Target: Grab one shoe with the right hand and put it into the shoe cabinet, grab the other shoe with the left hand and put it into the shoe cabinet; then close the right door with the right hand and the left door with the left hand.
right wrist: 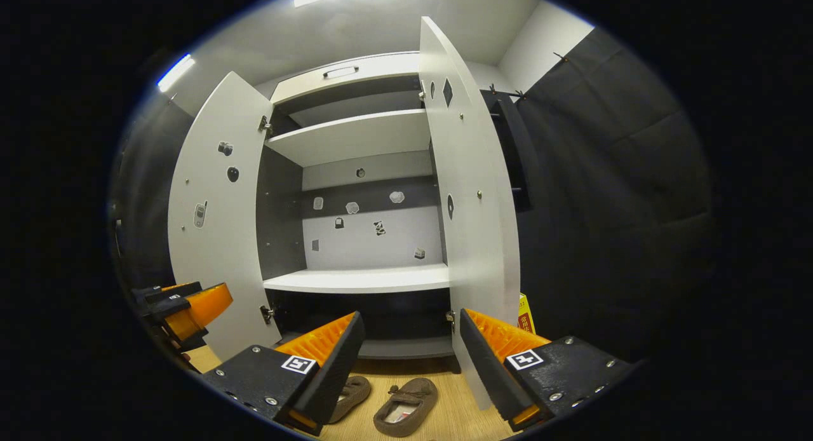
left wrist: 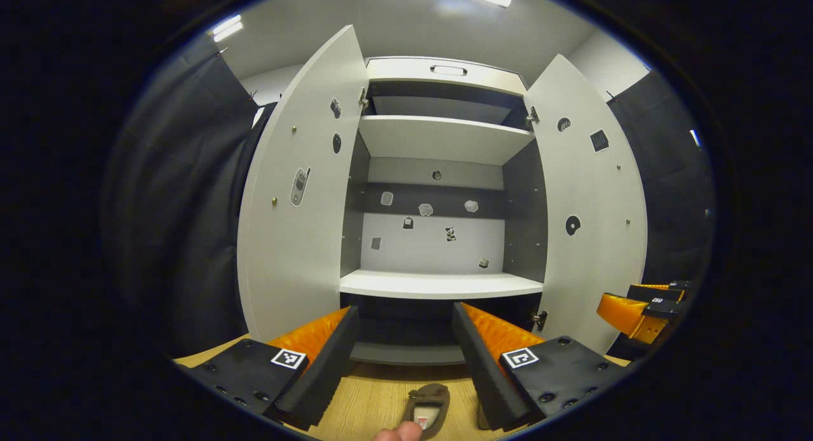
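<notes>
The white shoe cabinet [left wrist: 438,283] stands in front of me with its left door [left wrist: 292,237] and right door [left wrist: 591,237] swung wide. My left gripper [left wrist: 404,307] is open and holds nothing; one brown shoe [left wrist: 427,408] lies on the wooden surface below and between its fingers. In the right gripper view, two brown shoes lie side by side before the cabinet [right wrist: 362,279]: one shoe [right wrist: 406,398] between the fingers, the other shoe [right wrist: 350,391] partly behind the left finger. My right gripper [right wrist: 411,314] is open and empty above them.
A fingertip [left wrist: 397,433] shows at the bottom edge. The right door [right wrist: 473,206] stands close to the right gripper, with a yellow box [right wrist: 526,314] behind it. The other gripper [left wrist: 641,307] hangs at the right; the left gripper [right wrist: 184,307] shows at far left. Dark cloth walls flank the cabinet.
</notes>
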Motion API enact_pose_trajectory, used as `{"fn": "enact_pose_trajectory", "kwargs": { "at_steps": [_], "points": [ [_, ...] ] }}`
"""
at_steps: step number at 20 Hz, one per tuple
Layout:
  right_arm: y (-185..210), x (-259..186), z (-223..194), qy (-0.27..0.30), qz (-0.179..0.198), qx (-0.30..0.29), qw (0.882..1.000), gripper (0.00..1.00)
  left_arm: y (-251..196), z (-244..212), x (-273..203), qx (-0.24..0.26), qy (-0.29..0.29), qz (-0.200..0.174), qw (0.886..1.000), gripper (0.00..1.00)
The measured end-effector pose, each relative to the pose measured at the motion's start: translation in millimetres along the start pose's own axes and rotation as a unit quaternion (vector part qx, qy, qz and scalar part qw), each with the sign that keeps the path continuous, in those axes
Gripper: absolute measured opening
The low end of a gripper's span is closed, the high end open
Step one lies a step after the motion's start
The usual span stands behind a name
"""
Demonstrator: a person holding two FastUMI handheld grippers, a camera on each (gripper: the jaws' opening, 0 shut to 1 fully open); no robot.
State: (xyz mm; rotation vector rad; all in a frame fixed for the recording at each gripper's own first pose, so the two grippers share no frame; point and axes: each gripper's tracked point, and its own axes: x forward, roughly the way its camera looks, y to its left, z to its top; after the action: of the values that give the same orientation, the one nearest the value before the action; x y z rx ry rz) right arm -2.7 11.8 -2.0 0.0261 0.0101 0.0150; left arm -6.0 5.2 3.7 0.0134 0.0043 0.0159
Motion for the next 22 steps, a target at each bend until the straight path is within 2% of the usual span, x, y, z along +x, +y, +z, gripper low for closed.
{"fn": "enact_pose_trajectory", "kwargs": {
  "at_steps": [3, 5, 7, 14, 18, 19, 22],
  "points": [
    [2.0, -0.6, 3.6, -0.004, 0.002, -0.003, 1.0, 0.93, 2.4, 3.8, -1.3, 0.003, -0.004, 0.003, 1.0, 0.99],
    [3.5, -0.9, 5.2, -0.006, 0.003, -0.003, 1.0, 0.93, 1.4, 5.0, -2.3, 0.001, -0.005, 0.002, 1.0, 0.94],
    [5.9, -0.2, 5.2, -0.007, 0.005, -0.003, 1.0, 0.93, 1.7, 6.5, -4.4, 0.002, -0.006, 0.003, 1.0, 0.96],
    [19.6, 19.5, 7.5, -0.01, 0.015, -0.01, 1.0, 0.93, 8.8, 8.8, -10.3, 0.003, -0.006, 0.01, 1.0, 0.96],
    [19.3, 45.3, -24.2, 0.014, 0.005, -0.03, 0.999, 0.93, 13.1, 9.7, -12.9, 0.003, -0.005, 0.018, 1.0, 0.96],
    [20.1, 52.1, -36.2, 0.026, 0.005, -0.037, 0.999, 0.93, 15.3, 9.9, -14.2, 0.003, -0.005, 0.021, 1.0, 0.93],
    [19.6, 63.1, -79.1, 0.064, 0.006, -0.062, 0.996, 0.93, 21.7, 9.8, -19.5, 0.006, -0.004, 0.028, 1.0, 0.93]
  ]
}}
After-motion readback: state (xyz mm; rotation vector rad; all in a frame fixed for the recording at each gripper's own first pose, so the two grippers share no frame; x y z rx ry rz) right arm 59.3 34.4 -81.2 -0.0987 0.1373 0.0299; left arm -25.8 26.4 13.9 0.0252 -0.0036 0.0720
